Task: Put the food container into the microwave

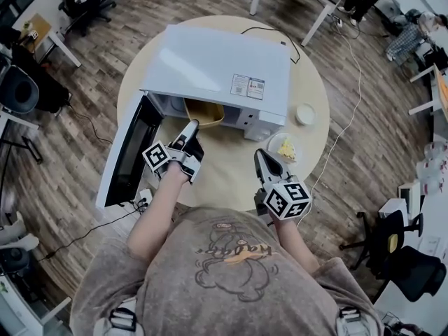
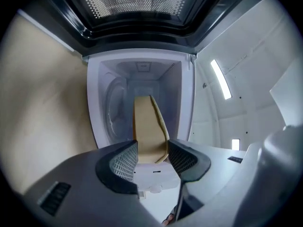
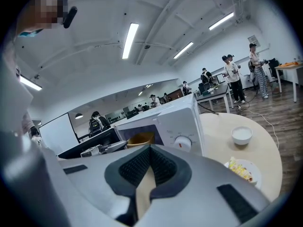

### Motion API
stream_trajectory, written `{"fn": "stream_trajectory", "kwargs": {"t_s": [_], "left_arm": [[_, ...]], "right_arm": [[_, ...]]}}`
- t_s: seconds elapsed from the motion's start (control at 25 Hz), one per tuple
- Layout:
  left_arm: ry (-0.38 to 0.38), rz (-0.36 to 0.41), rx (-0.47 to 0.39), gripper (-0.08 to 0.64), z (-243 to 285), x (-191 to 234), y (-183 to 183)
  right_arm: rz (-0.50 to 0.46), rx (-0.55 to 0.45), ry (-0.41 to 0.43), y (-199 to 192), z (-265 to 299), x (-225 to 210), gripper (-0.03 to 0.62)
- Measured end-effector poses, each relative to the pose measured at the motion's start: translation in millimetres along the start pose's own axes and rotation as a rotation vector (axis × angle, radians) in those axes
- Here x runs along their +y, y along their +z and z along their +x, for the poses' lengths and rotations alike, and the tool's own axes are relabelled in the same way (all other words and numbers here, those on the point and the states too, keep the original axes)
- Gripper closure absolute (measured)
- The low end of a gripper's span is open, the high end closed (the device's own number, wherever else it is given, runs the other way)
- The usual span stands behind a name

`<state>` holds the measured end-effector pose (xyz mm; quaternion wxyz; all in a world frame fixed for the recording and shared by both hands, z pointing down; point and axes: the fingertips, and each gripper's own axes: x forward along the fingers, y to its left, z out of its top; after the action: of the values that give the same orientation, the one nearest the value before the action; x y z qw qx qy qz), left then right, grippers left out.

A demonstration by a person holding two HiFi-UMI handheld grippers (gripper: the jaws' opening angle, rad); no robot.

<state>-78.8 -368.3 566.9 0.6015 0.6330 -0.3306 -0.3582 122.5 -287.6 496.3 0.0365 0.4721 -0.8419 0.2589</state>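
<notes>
A tan food container [image 1: 205, 110] sits in the mouth of the white microwave [image 1: 217, 65], whose door [image 1: 129, 149] hangs open to the left. My left gripper [image 1: 190, 124] is shut on the container's near rim. In the left gripper view the container [image 2: 147, 126] stands edge-on between the pads [image 2: 124, 162] and reaches into the lit cavity [image 2: 142, 79]. My right gripper [image 1: 260, 154] hovers over the table to the right, jaws shut with nothing in them. In its own view the right gripper [image 3: 150, 162] points at the microwave [image 3: 165, 119], with the container [image 3: 140, 139] showing in the opening.
A plate with food [image 1: 283, 148] lies on the round table [image 1: 224, 170] just beyond the right gripper, and a small white bowl [image 1: 305, 114] stands right of the microwave. A black cable [image 1: 269, 33] runs behind it. Desks, chairs and several people fill the room around.
</notes>
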Motion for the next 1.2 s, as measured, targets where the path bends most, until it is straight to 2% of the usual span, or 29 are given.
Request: {"fn": "stream_trajectory", "kwargs": {"t_s": [0.56, 1.2], "left_arm": [[0.017, -0.016, 0.025, 0.344, 39.6, 21.0, 20.1], [0.044, -0.049, 0.021, 0.344, 60.2, 38.1, 33.0]], "right_arm": [[0.015, 0.0, -0.059, -0.6, -0.4, -10.6, 0.592], [0.024, 0.002, -0.071, 0.3, 6.6, -13.6, 0.592]]}}
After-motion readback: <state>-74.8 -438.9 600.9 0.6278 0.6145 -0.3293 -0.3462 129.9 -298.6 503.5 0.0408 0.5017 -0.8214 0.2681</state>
